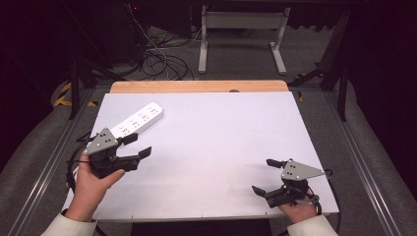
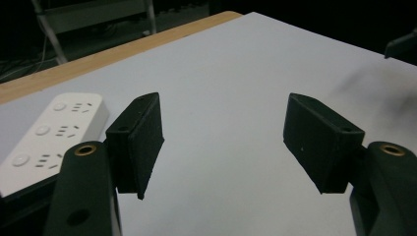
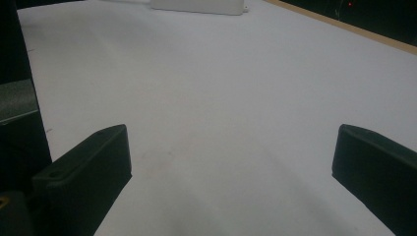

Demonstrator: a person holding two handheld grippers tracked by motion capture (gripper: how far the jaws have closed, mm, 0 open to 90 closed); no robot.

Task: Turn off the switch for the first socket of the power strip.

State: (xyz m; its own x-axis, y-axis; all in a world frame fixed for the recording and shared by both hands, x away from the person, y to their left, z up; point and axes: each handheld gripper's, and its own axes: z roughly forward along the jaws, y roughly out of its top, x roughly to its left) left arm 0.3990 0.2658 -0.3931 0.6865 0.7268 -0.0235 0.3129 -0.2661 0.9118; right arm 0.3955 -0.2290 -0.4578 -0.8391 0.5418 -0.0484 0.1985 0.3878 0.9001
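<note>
A white power strip point(image 1: 137, 120) lies at an angle on the white table top point(image 1: 211, 147), far left; its sockets also face up in the left gripper view point(image 2: 54, 132), and its end shows at the top of the right gripper view point(image 3: 196, 6). My left gripper point(image 1: 136, 146) is held by a hand just in front of the strip, jaws wide apart with nothing between them point(image 2: 223, 142). Near the front right corner of the table, my right gripper point(image 1: 263, 176) is open too and holds nothing point(image 3: 231, 172).
A wooden strip point(image 1: 199, 86) edges the table's far side. Beyond it on the floor are tangled cables point(image 1: 157, 56) and a white desk frame point(image 1: 243, 34). Metal rails point(image 1: 361, 157) run along both sides of the table.
</note>
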